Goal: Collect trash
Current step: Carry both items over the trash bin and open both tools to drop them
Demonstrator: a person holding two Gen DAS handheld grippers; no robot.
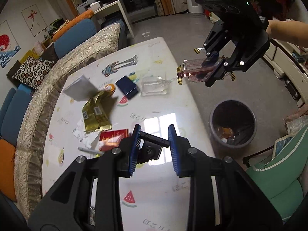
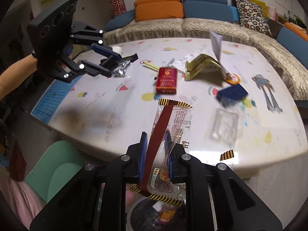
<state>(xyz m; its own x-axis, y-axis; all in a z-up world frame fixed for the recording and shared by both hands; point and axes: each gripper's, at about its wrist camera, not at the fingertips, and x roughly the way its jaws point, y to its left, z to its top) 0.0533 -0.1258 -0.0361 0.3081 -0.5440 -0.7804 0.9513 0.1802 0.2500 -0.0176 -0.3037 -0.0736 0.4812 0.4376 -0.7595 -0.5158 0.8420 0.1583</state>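
My right gripper (image 2: 156, 154) is shut on a clear snack wrapper (image 2: 169, 123) with a dark red stripe and yellow-black edges. It holds the wrapper in the air past the table edge, above and beyond the grey trash bin (image 1: 233, 123); the wrapper also shows in the left wrist view (image 1: 194, 69). My left gripper (image 1: 154, 140) is open and empty above the table (image 1: 154, 173). On the table lie a red cigarette pack (image 2: 166, 79), a gold foil bag (image 2: 202, 66), a dark blue box (image 2: 232, 92), a clear plastic tray (image 2: 225, 123) and a white paper (image 1: 79, 88).
A sofa (image 1: 57, 73) with orange and blue cushions runs along the table's far side. A green chair (image 1: 281, 177) stands beside the bin. A pen (image 1: 86, 150) and crumpled paper lie near the red pack. The bin holds some trash.
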